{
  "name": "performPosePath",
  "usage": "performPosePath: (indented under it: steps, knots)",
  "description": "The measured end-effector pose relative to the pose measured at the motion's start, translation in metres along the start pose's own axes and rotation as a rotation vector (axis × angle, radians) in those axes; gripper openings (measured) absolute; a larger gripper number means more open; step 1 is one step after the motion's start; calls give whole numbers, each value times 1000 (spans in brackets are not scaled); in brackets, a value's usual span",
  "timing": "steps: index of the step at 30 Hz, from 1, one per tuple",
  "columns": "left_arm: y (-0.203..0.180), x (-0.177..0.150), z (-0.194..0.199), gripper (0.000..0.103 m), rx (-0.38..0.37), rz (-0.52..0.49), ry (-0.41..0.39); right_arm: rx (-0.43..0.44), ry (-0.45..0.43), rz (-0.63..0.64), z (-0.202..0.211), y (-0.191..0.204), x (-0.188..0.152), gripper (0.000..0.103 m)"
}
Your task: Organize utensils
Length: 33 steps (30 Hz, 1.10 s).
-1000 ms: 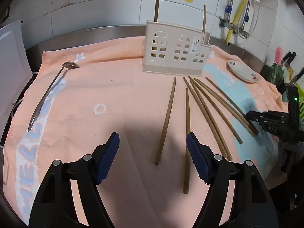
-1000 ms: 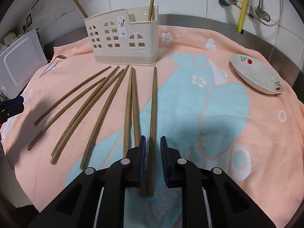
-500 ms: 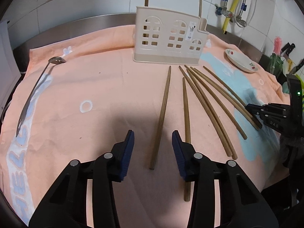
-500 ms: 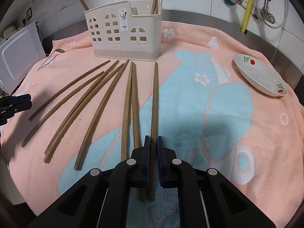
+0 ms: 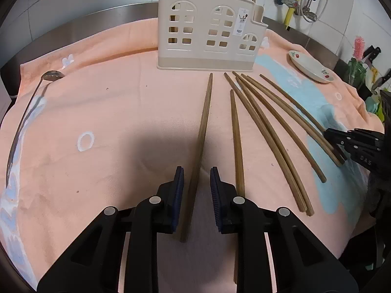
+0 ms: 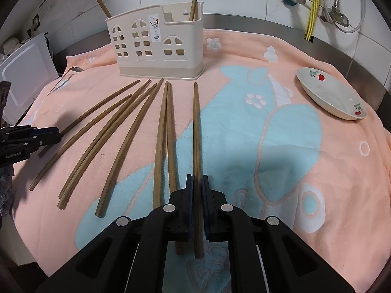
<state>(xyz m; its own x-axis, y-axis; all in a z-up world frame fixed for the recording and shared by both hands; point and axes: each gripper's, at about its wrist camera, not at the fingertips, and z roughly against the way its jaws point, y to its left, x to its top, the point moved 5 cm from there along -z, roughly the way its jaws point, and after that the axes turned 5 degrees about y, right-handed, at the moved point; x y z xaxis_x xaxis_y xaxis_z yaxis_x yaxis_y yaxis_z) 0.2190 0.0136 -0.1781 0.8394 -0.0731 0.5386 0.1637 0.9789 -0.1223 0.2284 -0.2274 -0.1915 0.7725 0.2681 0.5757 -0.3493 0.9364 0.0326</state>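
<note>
Several brown chopsticks lie fanned on a peach towel (image 5: 110, 112) in front of a cream utensil holder (image 5: 207, 31) (image 6: 158, 46) that has two sticks standing in it. My left gripper (image 5: 194, 178) straddles the leftmost chopstick (image 5: 204, 127); its jaws are closing, with a gap still showing on both sides of the stick. My right gripper (image 6: 197, 183) is shut on the rightmost chopstick (image 6: 196, 131), which lies flat on the towel. In the left wrist view the right gripper (image 5: 328, 134) shows at the right edge. A metal spoon (image 5: 27, 112) lies at the far left.
A small flowered dish (image 6: 330, 95) (image 5: 310, 67) sits at the towel's right side. A white appliance (image 6: 24, 75) stands at the left. Tiled wall, taps and a yellow hose (image 6: 314, 5) run behind the steel counter rim. Knives and a pink brush (image 5: 358, 48) stand far right.
My left gripper moved forward and down over the leftmost chopstick while its jaws narrowed from wide to close around it. The right gripper's jaws closed fully onto its chopstick and stayed in place.
</note>
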Motion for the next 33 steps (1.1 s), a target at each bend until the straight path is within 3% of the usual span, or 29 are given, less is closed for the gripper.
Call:
performPosePath:
  steps: [6, 12, 17, 23, 33]
  knots:
    - [0, 0, -5, 15, 0, -9, 7, 0, 1, 0, 0, -1, -1, 7]
    - [-8, 0, -7, 14, 48, -69, 34, 3, -1, -5, 0, -2, -2, 7]
    - [-6, 3, -8, 14, 43, -77, 77, 4, -2, -7, -1, -2, -3, 7]
    - [-6, 5, -9, 6, 50, -66, 85, 5, -6, -14, 0, -2, -4, 7]
    - [-11, 25, 42, 5, 23, -41, -55, -16, -109, -9, 35, -3, 13, 7]
